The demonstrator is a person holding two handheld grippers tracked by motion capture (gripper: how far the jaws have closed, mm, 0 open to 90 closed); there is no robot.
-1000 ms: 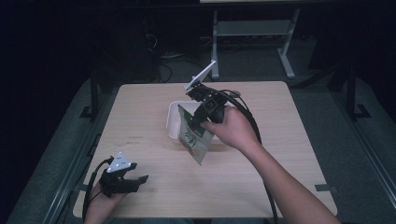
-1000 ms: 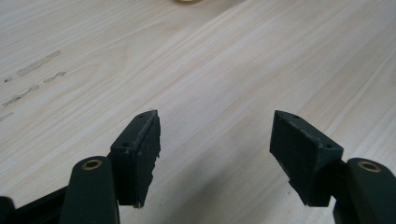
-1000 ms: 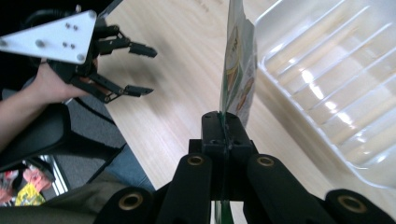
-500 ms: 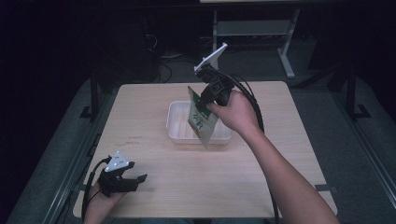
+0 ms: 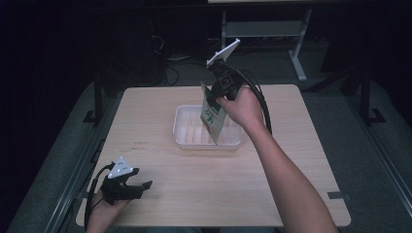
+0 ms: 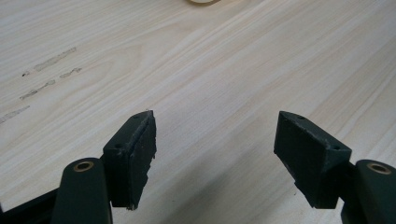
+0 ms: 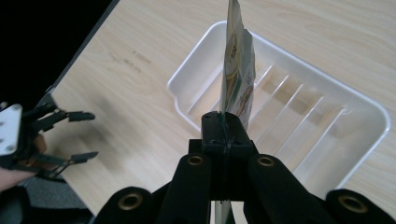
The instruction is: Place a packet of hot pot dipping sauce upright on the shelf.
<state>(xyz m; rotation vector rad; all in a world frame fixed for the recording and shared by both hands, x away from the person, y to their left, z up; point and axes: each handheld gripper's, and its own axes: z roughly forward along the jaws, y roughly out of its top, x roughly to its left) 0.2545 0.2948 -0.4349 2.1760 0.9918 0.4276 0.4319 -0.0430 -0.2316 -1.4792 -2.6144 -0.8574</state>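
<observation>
Now carried over the white tray point(image 5: 187, 141): green packet point(image 5: 214, 116) pinched in right gripper point(image 5: 219, 95); left gripper point(image 5: 141, 187) just spread wider, empty; lowering next.

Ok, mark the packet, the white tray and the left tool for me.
packet point(image 5: 214, 120), high view, middle of its printed face.
white tray point(image 7: 183, 77), right gripper view, near-left rim.
left tool point(image 6: 215, 154), left gripper view, midway between its open fingertips.

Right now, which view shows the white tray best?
The right gripper view: the white tray sits close, its ribbed floor and rim plain, though the packet in the right hand-held gripper crosses it. The high view shows the whole tray smaller, part hidden by the packet.
</observation>
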